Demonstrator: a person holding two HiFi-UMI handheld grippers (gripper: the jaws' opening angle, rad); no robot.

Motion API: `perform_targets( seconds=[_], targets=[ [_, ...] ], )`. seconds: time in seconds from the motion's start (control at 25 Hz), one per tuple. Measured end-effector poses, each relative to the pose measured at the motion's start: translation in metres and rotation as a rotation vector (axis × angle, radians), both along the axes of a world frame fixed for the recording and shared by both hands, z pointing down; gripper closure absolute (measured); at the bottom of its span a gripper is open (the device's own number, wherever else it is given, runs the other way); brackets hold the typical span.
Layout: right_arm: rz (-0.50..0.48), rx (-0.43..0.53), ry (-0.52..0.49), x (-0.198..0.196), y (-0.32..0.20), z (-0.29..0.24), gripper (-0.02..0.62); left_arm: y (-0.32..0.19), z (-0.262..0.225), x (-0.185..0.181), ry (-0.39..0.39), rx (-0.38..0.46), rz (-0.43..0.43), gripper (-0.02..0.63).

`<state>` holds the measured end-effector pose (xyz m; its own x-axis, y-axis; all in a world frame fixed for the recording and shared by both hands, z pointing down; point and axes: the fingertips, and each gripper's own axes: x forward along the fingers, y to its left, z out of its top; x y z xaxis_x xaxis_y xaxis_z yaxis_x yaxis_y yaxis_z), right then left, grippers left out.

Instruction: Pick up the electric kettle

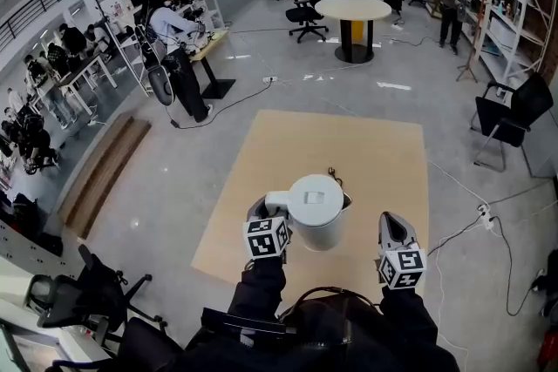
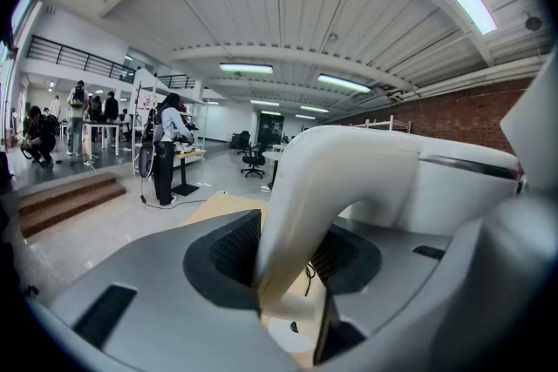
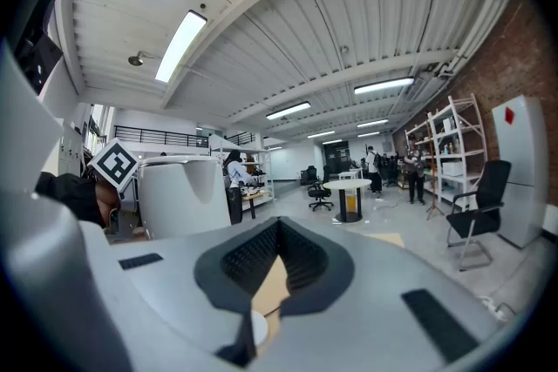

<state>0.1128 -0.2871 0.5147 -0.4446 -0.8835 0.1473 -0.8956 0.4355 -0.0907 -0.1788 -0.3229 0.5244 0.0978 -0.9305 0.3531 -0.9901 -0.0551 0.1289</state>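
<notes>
Lift step in hand — left tongs clamped on the handle, kettle just ahead, seemingly clear of its base. Right tongs closed, empty, kettle to their left. Next — keep grip firm, kettle level.

Head view steeply downward, both gripper views low, forward-facing, all sharing the nearby kettle.

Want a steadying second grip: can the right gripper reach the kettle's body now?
Probably yes. Nothing stands between the right gripper and the kettle, which the left gripper holds by its handle. But the right jaws are together and must open first.
</notes>
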Motion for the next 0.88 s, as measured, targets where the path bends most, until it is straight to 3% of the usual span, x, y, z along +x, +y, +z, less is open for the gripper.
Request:
perform_targets(
  seconds=[0.88],
  targets=[
    [0.007,0.017,0.029,-0.0029,0.0003,-0.0022,0.594,-0.0007,0.0023,-0.0014,0.004,-0.008,0.005,0.459]
  ],
)
